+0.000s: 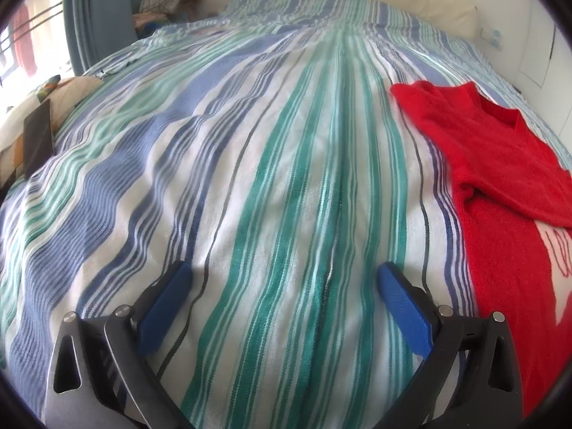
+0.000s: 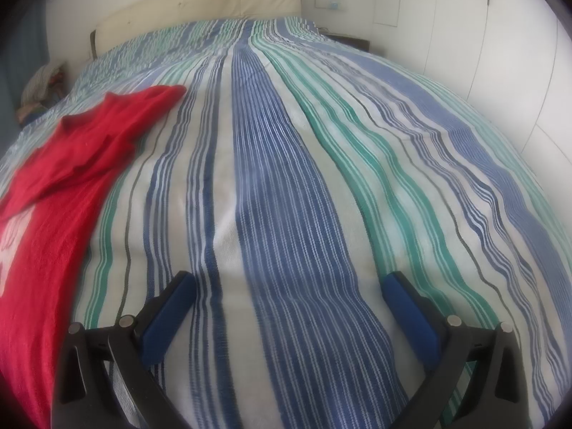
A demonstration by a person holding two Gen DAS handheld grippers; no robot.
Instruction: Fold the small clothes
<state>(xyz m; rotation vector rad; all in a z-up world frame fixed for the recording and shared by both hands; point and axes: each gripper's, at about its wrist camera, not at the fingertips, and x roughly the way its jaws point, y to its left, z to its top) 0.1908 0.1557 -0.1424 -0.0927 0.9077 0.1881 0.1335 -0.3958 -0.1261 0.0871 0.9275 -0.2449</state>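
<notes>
Left wrist view has the red sweater along the right side of the frame, lying on the striped bedspread. It has a V neckline in the upper right, and one sleeve is folded across the body toward the right edge. Below the sleeve a white patch with red stitched lettering shows at the far right, cut off by the frame so the letters cannot be read. The left gripper sits at the bottom centre with its two blue-padded fingers spread wide over bare bedspread, holding nothing and clear of the sweater, which lies just beside its right-hand finger.

The right wrist view shows the same sweater on the left side of the frame, running from the upper left down to the lower left corner, again with a bit of white print at the left edge. The right gripper is at the bottom centre, fingers likewise spread apart and empty above a broad blue stripe of the bedspread.

Only the left wrist view shows a blue curtain in the upper left, a pile of clothes beside it, and a dark flat object, possibly a tablet, at the left edge. The right wrist view shows more of the cream headboard at the top and white cabinet doors in the upper right.
</notes>
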